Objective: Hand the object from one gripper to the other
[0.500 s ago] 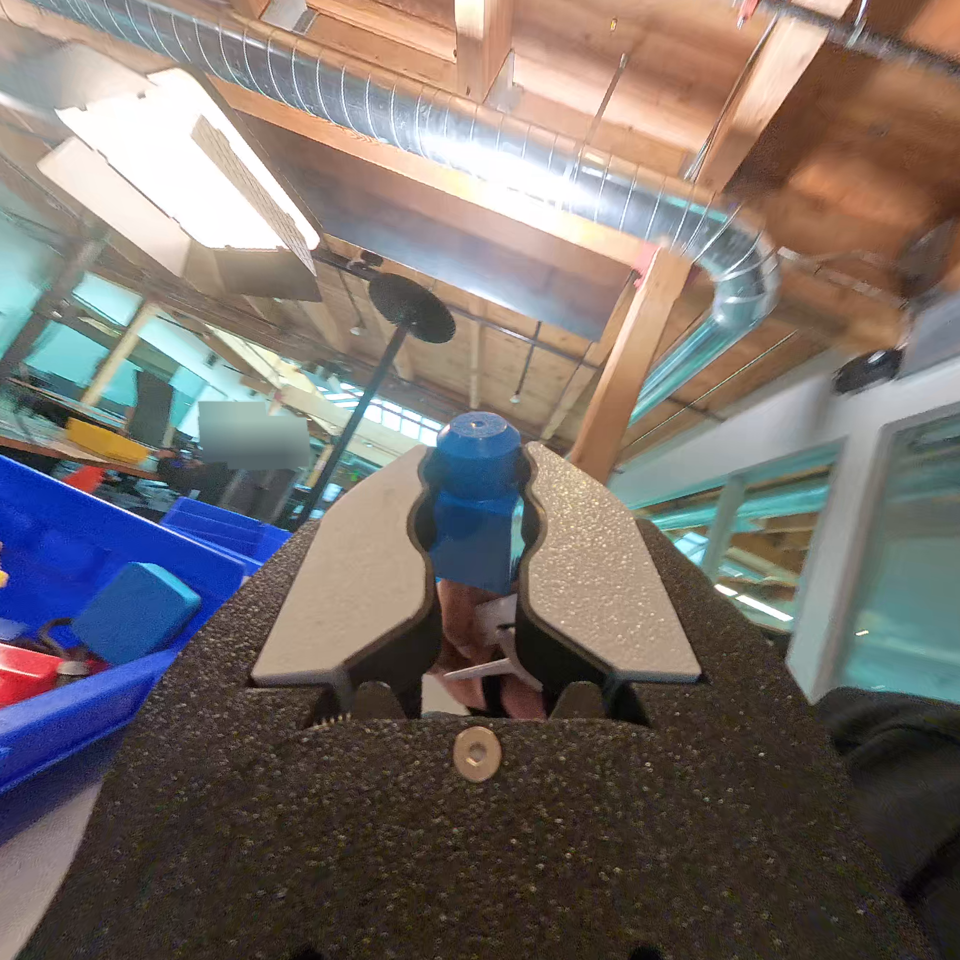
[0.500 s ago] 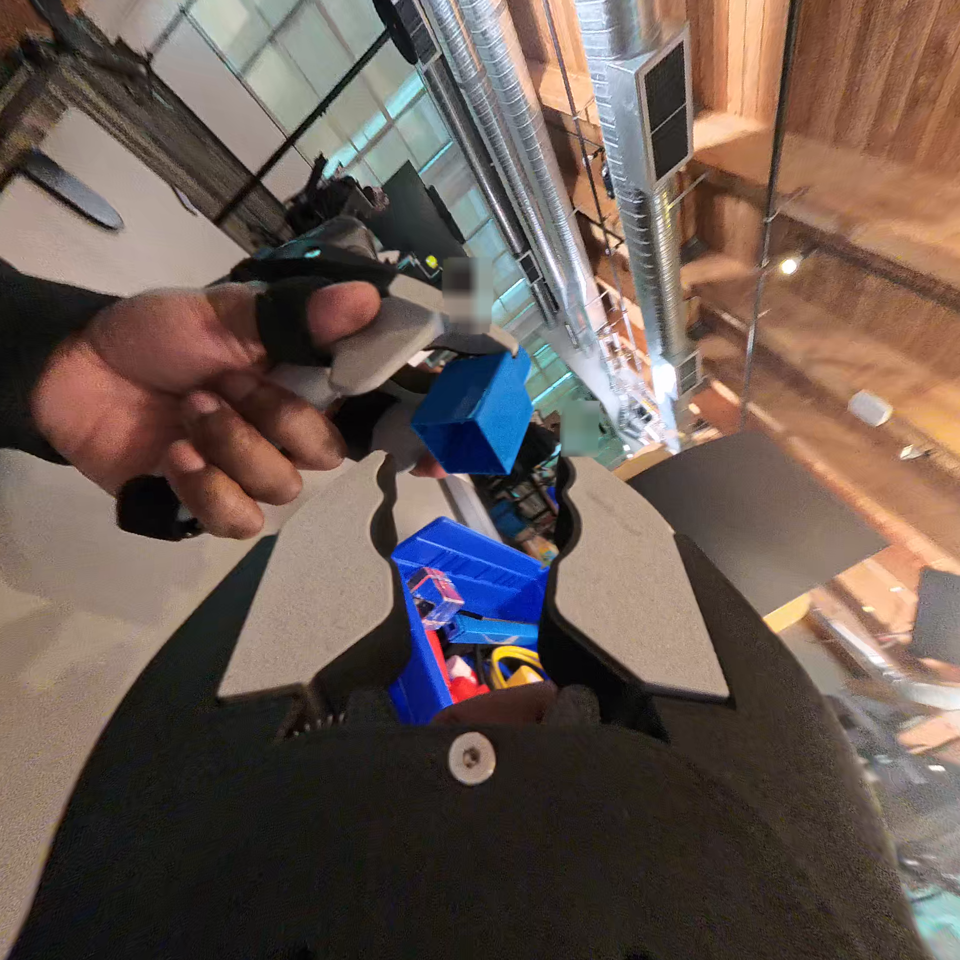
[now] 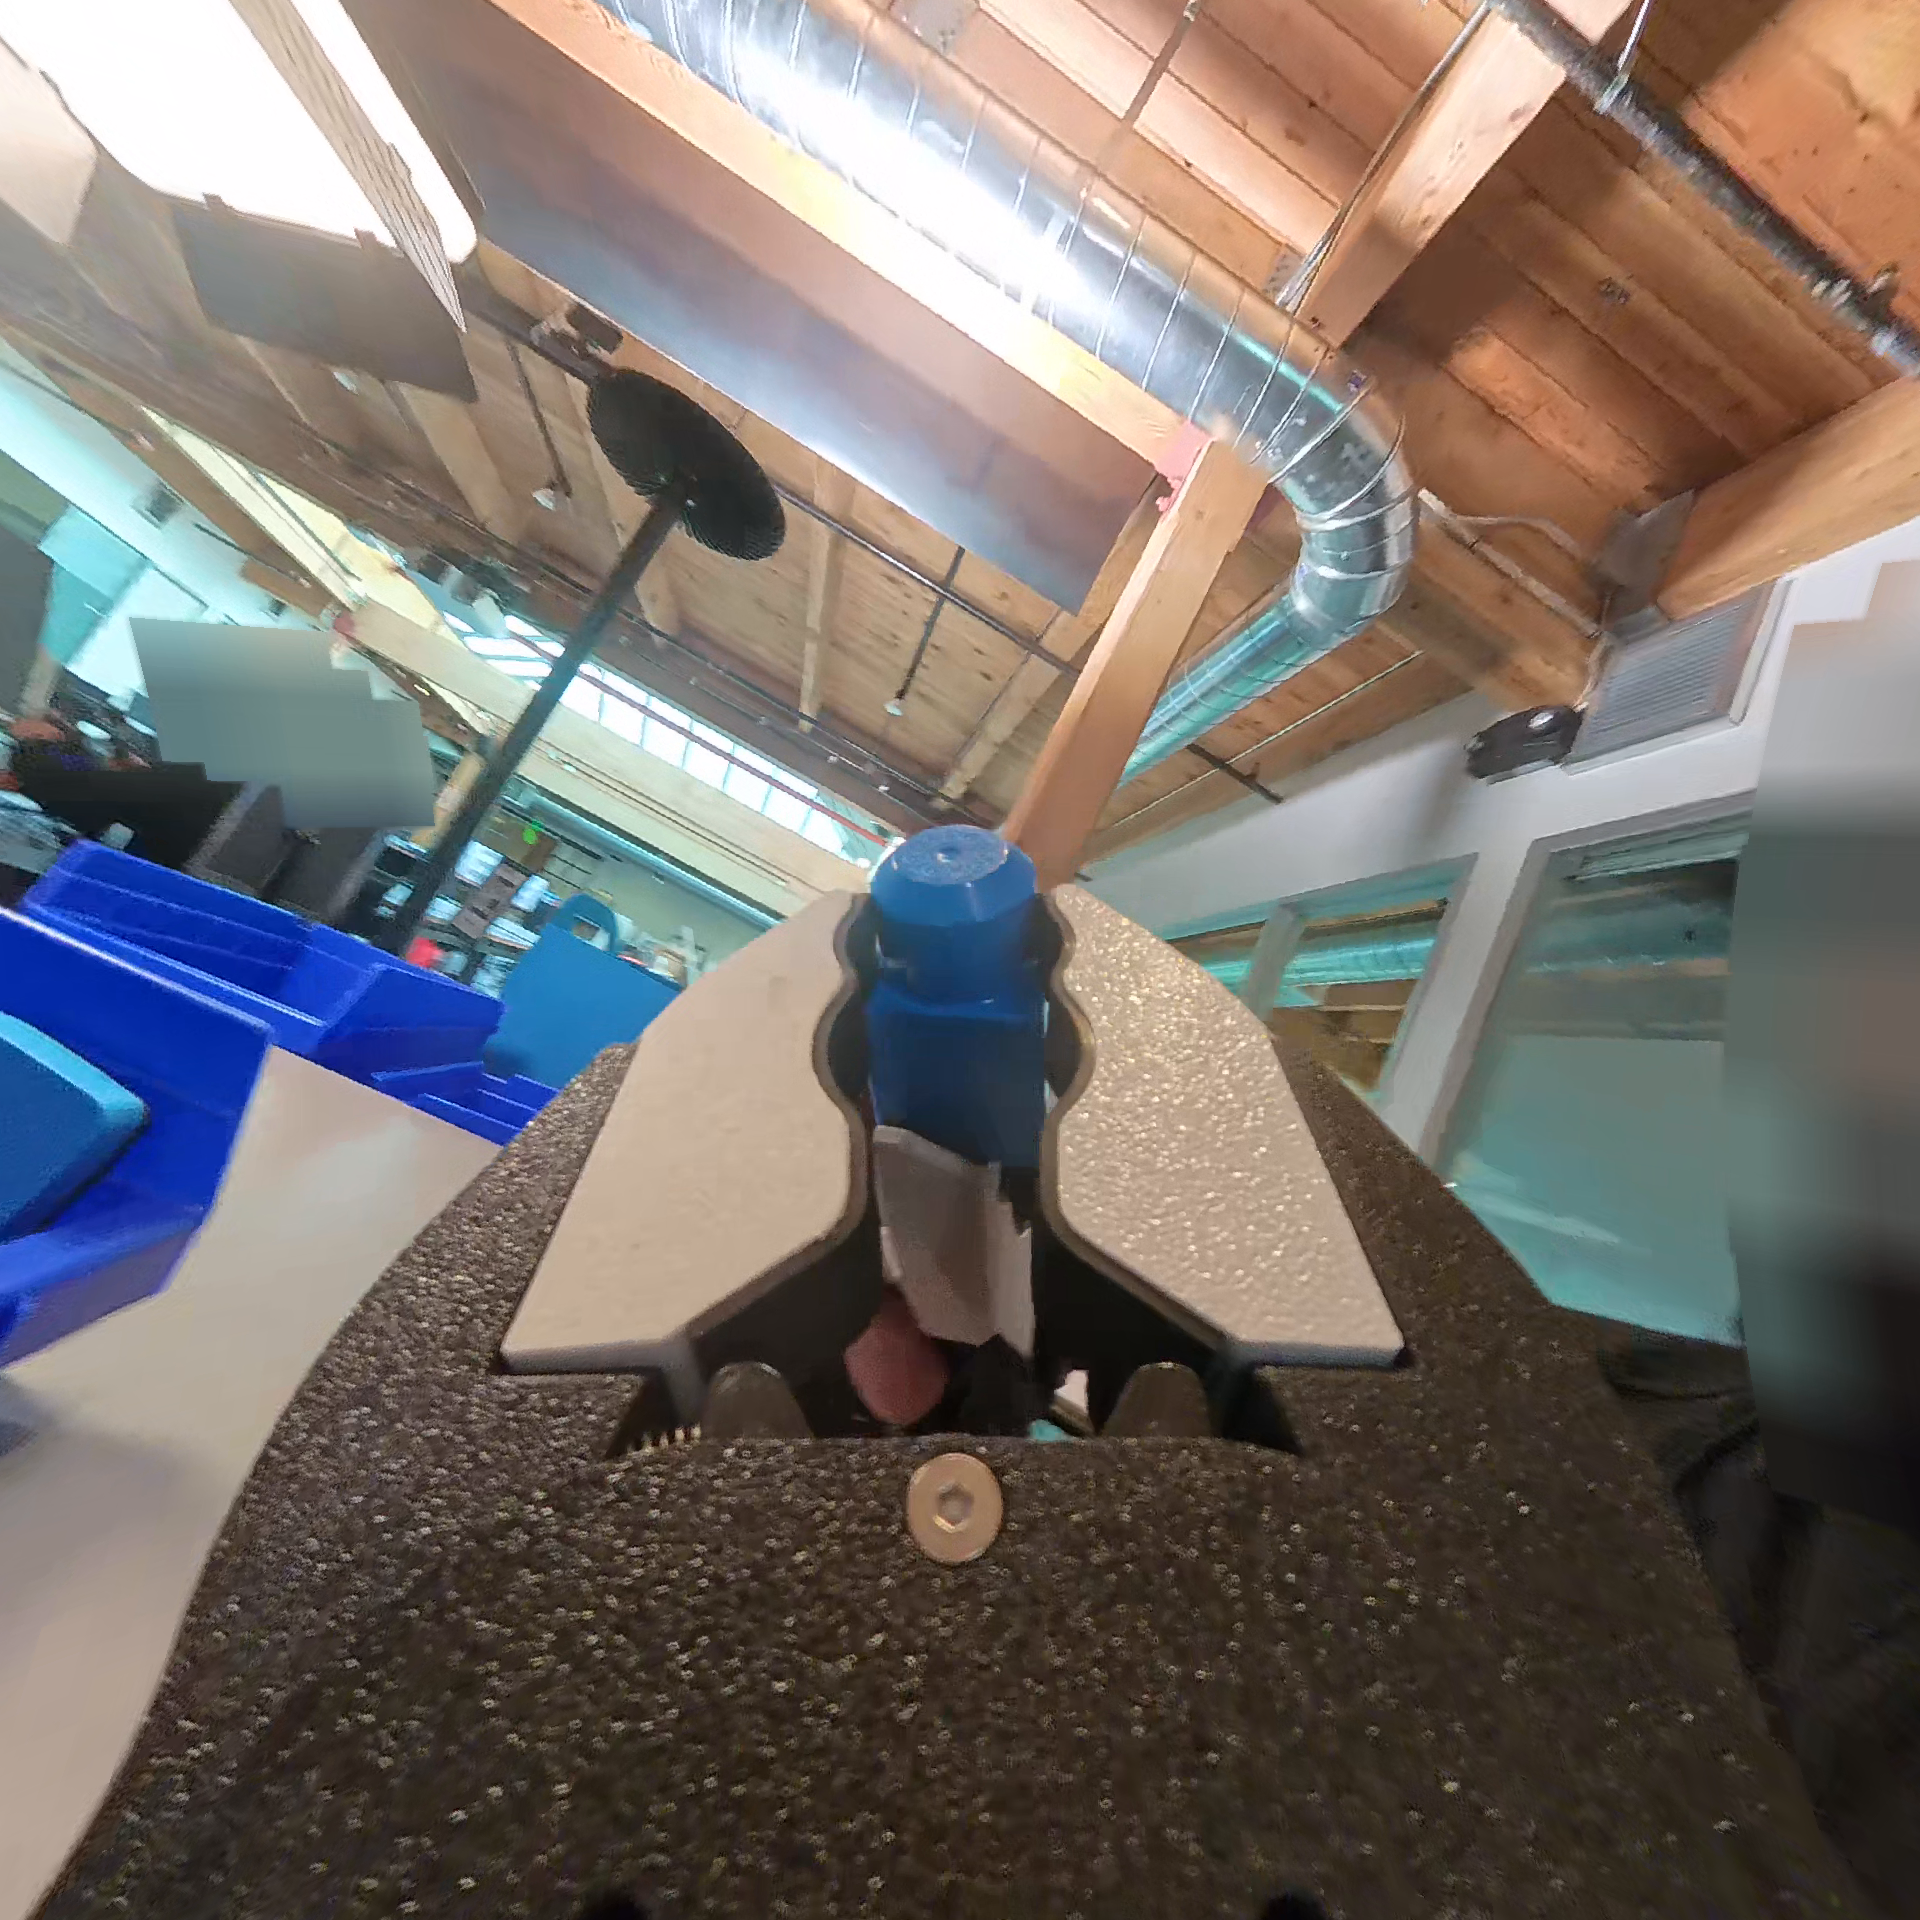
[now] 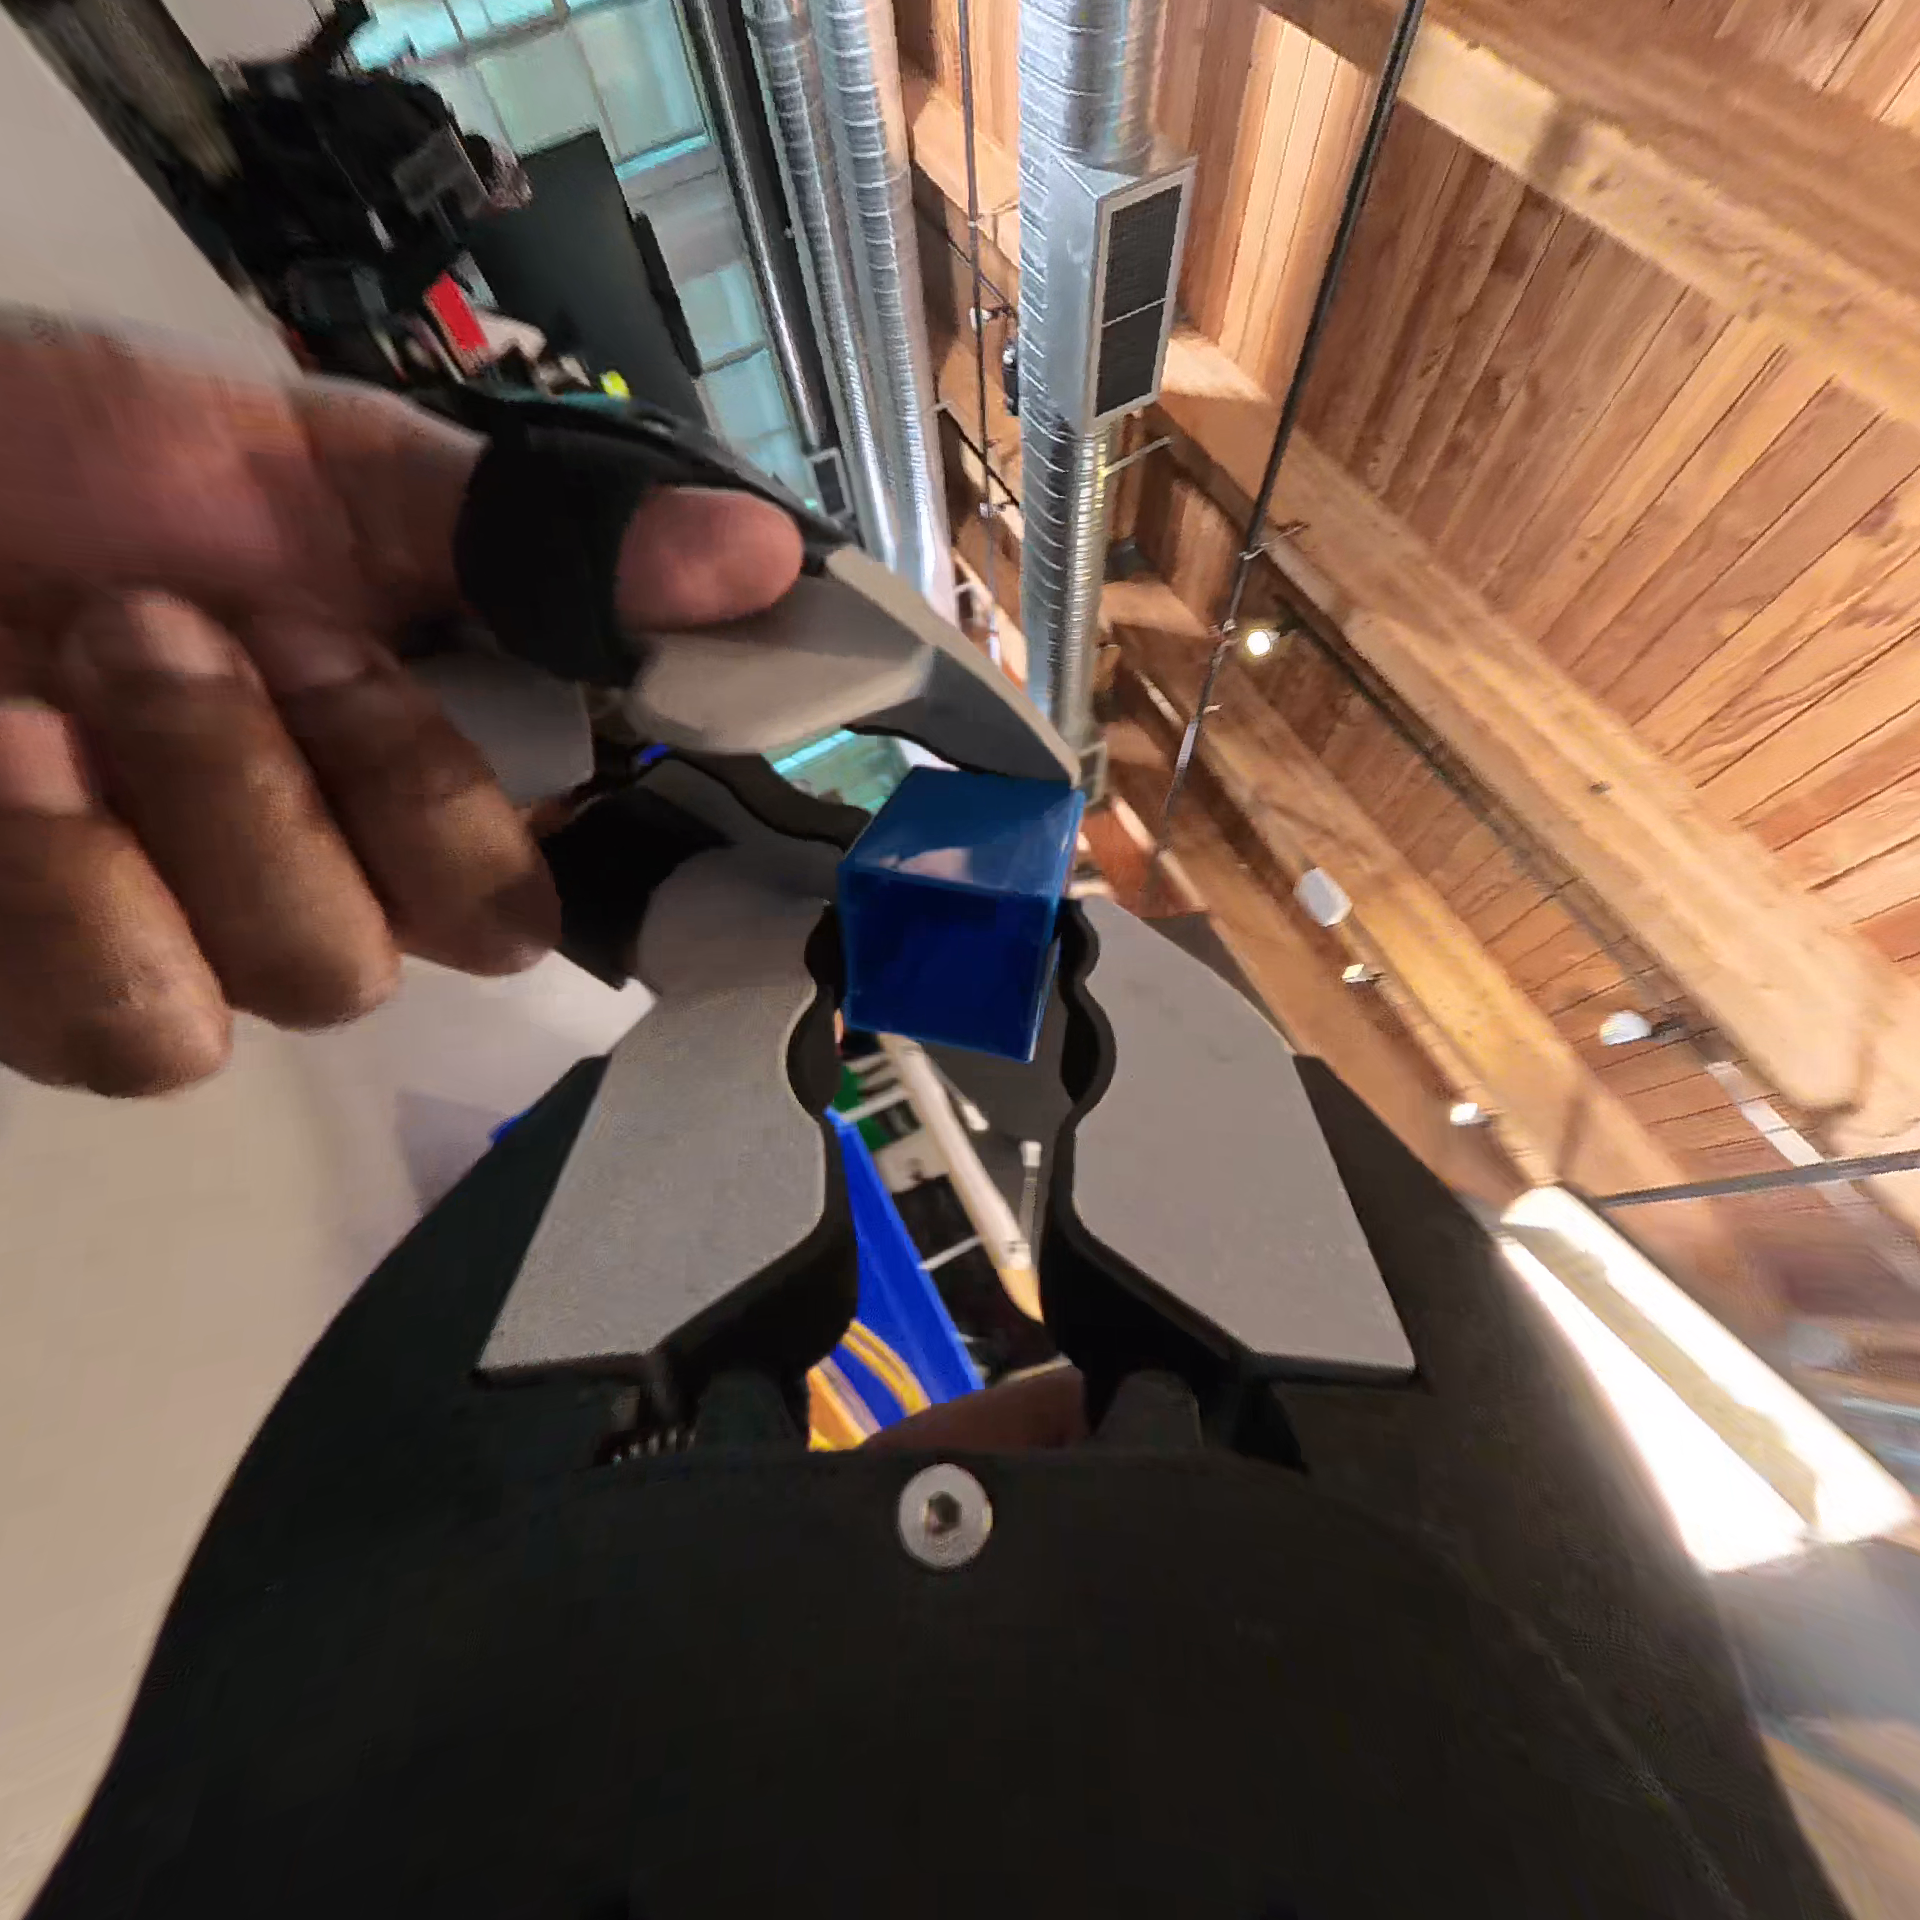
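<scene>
- Block (image 4: 951, 920), blue, held aloft between two grippers.
- Left gripper (image 3: 951, 935) fingers clamped on block.
- Right gripper (image 4: 945, 961) fingers flank its square end; contact unclear.

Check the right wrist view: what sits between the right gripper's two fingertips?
The square end of the blue block, held by the left gripper, sits between the right gripper fingertips, in the right wrist view.

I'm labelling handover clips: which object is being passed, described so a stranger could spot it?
Find the two hand-held tools meeting in mid-air under the wooden ceiling. Between the left tool fingers sits the blue block, square-bodied with a round knob on one end. The right tool brackets its square end; unlike the blue bins below, it's small and held aloft.
</scene>
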The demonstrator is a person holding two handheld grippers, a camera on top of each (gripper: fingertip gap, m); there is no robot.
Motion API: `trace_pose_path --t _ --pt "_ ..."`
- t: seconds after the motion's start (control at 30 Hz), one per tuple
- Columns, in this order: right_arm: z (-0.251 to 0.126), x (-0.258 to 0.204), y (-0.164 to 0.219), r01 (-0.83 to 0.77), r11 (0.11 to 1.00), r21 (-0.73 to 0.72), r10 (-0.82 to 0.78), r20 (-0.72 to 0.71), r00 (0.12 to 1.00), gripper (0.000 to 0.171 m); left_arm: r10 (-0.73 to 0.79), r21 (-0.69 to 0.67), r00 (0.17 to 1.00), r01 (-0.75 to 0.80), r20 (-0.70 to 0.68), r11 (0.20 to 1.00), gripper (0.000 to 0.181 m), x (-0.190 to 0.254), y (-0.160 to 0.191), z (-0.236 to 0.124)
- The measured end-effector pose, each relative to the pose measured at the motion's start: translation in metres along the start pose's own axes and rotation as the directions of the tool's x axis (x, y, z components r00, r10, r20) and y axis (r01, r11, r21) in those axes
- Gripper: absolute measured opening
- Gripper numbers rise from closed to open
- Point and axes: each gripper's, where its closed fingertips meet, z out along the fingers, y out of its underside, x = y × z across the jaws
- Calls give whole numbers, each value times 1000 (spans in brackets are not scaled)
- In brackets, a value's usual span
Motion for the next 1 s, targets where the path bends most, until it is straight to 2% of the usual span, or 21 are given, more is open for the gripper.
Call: trace_pose_path --t 0.07,0.13,0.2,0.27,0.33,0.43,0.57,0.67,0.73,0.83,0.9,1.0 --pt "-2 6 1 -159 987 12 158 49 986 40 134 7 990 -134 55 991 38 0 -2 0" --pt "-5 12 2 -335 942 21 330 117 937 39 238 -6 969 -238 74 971 45 4 -2 1" --pt "-11 8 1 -503 864 1 487 254 836 39 259 -56 964 -256 57 965 51 7 5 4" --pt "-19 3 -2 -606 795 -29 569 381 728 39 192 -140 981 -189 10 972 53 8 20 7" --pt "-29 0 -5 -631 775 -36 575 457 679 39 80 -217 996 -87 -42 972 55 11 36 9" --pt "-36 -4 -4 -594 804 -34 530 495 689 39 -20 -338 999 7 -35 941 52 7 59 11" --pt "-37 -21 5 -491 868 -74 454 517 726 38 -17 -408 1000 23 20 913 45 -3 72 8" --pt "-37 -25 5 -463 884 -65 425 523 739 38 -29 -426 999 35 20 904 45 -3 75 6" --pt "-36 -25 9 -436 897 -68 408 507 759 38 40 -433 998 -19 39 901 44 -9 74 6" --pt "-33 -24 14 -460 881 -110 451 489 747 42 285 -429 954 -220 95 876 43 -20 65 6" --pt "-36 -22 7 -566 813 -138 542 534 649 46 493 -404 865 -419 96 813 42 -18 53 7" --pt "-45 -4 -15 -749 653 -115 644 605 469 53 691 -335 723 -651 1 681 42 6 49 13"
